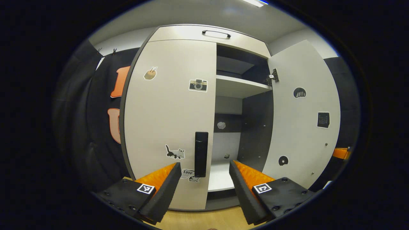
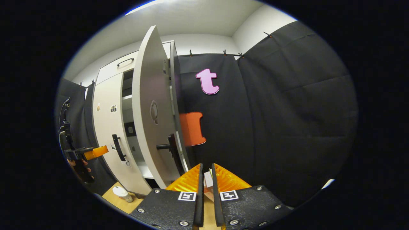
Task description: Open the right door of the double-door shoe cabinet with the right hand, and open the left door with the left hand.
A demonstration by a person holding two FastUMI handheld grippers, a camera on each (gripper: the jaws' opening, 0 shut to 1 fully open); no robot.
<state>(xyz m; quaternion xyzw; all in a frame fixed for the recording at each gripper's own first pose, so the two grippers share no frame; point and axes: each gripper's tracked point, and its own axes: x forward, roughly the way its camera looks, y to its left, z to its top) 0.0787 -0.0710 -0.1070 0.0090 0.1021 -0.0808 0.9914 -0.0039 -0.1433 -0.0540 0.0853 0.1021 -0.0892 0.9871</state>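
Left gripper (image 1: 204,179): I am holding it with fingers spread wide, framing the black handle (image 1: 201,154) of the left door (image 1: 169,121), not touching. That door is sitting closed on the shoe cabinet (image 1: 220,35). Right door (image 1: 302,111): standing swung open, shelf (image 1: 239,84) showing inside. Right gripper (image 2: 205,179): I am keeping its fingers nearly together, gripping nothing, near the right door's outer handle (image 2: 169,147). White cup (image 2: 123,193): resting on the wooden floor (image 2: 118,199).

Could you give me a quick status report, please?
Left gripper open, facing left door handle. Right gripper nearly shut, empty. Right door open, left door closed. Nothing blocking.
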